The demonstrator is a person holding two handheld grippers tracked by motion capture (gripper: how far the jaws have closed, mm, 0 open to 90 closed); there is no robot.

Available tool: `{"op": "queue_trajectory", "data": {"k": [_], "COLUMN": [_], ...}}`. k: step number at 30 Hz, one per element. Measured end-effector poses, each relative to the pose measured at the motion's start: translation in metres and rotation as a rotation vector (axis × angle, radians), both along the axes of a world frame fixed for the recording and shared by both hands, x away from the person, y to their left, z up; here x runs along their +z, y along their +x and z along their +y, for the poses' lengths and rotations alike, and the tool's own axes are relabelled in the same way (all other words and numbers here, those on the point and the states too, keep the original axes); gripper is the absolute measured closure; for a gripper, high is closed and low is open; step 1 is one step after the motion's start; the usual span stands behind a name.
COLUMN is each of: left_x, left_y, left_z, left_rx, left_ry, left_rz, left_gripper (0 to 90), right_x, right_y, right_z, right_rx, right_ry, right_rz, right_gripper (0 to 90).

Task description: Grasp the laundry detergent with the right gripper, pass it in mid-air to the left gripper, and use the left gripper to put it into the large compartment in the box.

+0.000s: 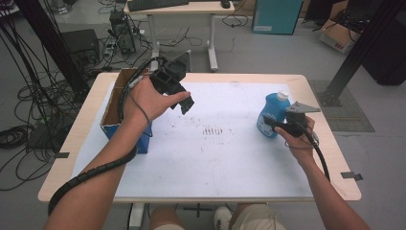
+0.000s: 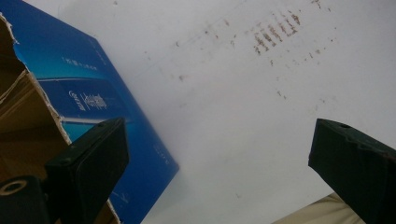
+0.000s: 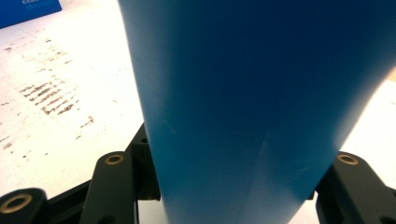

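Observation:
A blue bottle [image 1: 271,115] with a white cap stands at the right of the white table mat [image 1: 210,158]. My right gripper [image 1: 272,123] is shut on its lower body from the near right side; in the right gripper view the bottle [image 3: 252,107] sits squeezed between the two black jaws. My left gripper [image 1: 184,101] hangs above the mat's left part, beside the open cardboard box [image 1: 117,103], pointing down and to the right. Its jaws stand wide apart with nothing between them, and below them lie the box's blue side [image 2: 88,100] and the mat [image 2: 243,121].
The mat carries brown smudges [image 1: 213,130] at its centre. A black cable [image 1: 91,175] trails along the left forearm. Beyond the table stand a desk [image 1: 182,14], cable tangles [image 1: 28,110] on the floor at left and a black frame post [image 1: 354,52] at right.

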State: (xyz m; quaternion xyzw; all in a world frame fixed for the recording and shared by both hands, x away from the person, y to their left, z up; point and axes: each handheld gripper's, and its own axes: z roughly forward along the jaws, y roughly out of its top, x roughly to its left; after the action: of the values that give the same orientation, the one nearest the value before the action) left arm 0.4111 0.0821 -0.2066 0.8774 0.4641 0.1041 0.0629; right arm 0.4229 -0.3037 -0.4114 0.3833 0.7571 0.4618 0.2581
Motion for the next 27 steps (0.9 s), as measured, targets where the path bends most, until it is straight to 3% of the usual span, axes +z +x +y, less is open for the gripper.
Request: {"op": "queue_trajectory", "data": {"k": [6, 10, 18, 27], "left_x": [0.002, 0.006, 0.018, 0.029], "left_y": [0.001, 0.002, 0.005, 0.012], "left_z": [-0.005, -0.008, -0.015, -0.016], "left_rx": [-0.034, -0.069, -0.145, -0.21], "left_ry": [0.0, 0.011, 0.035, 0.034], "left_rz": [-0.003, -0.007, -0.027, -0.025], "left_gripper": [5.6, 5.5, 5.5, 5.2], "right_x": [0.002, 0.009, 0.037, 0.07], "right_y": [0.002, 0.003, 0.007, 0.011], "right_z": [-0.001, 0.0, 0.005, 0.017], "right_rx": [0.006, 0.0, 0.041, 0.086], "right_ry": [0.0, -0.031, -0.044, -0.006], "right_rz": [0.022, 0.022, 0.024, 0.064], "right_gripper": [44.2, 44.2, 44.2, 44.2]}}
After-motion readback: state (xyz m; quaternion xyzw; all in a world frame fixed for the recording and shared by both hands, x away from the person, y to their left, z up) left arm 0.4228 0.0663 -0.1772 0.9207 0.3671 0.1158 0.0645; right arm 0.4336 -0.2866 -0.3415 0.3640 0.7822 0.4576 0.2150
